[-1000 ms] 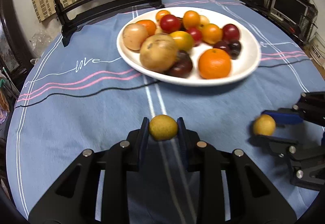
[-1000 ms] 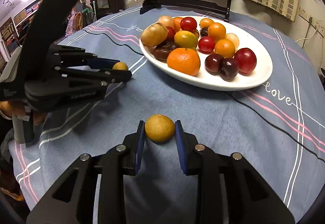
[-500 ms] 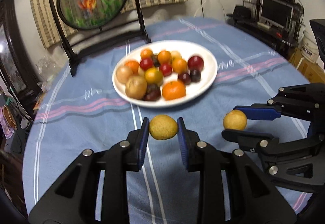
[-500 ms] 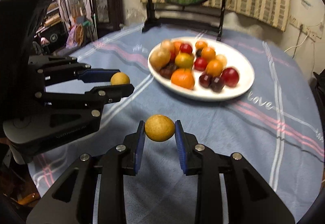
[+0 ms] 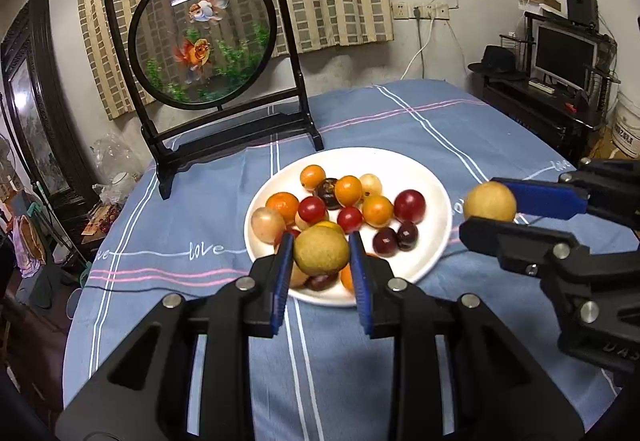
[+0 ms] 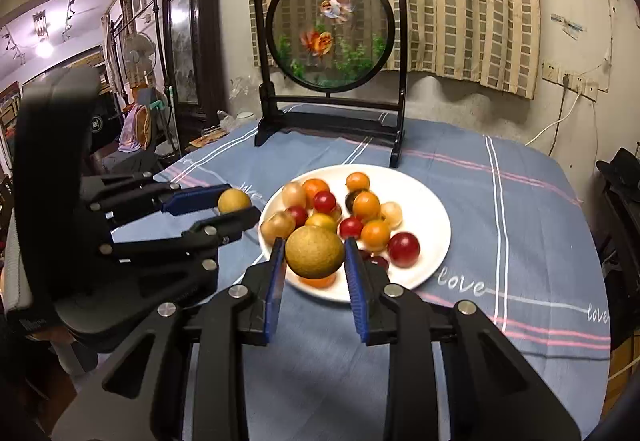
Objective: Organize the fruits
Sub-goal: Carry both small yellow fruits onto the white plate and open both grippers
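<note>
Left claw (image 5: 321,255): pinching yellow-green fruit (image 5: 321,250) | Right claw (image 6: 314,257): pinching brownish fruit (image 6: 314,251) | White plate (image 5: 434,237) of mixed fruits: mid-desk, beyond both

Two black two-finger grippers are seen. On the left gripper (image 5: 321,255), angular black linkage arms are joined by round silver screw heads, and flat blue pads (image 5: 282,283) are fitted along the insides of the fingers. The same build is shown on the right gripper (image 6: 315,261): black struts with triangular cut-outs, silver pivots, ribbed blue pads (image 6: 355,295). From the right wrist view, a bulky rounded black housing is seen behind the left gripper's linkages, with faint pale lettering on its lower edge that cannot be read. In the left wrist view, embossed letters are partly visible on the right gripper's body.
</note>
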Available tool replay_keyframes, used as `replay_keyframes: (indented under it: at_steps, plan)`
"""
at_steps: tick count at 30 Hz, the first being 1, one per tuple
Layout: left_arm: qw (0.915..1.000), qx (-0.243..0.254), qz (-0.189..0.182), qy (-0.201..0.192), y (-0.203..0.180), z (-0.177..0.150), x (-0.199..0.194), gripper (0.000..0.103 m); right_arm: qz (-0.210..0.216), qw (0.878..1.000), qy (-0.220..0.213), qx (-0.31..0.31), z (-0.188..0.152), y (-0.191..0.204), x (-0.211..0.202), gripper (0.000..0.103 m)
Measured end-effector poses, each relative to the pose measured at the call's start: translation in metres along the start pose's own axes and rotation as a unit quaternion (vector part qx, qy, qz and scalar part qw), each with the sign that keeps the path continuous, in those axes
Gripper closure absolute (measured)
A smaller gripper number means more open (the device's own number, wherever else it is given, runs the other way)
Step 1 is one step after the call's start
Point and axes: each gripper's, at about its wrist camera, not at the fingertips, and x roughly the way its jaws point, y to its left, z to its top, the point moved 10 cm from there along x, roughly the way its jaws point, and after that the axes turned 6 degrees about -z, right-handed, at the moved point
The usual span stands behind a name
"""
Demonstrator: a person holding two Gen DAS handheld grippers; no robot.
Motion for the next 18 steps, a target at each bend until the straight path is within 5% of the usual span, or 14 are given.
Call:
replay_keyframes:
  at_steps: [18]
  plan:
    - [0.9995, -0.006, 0.014, 0.028, 0.028, 0.018, 0.074, 0.075, -0.012, 1.0, 0.023, 0.007, 0.027, -0.028, 0.079, 0.074]
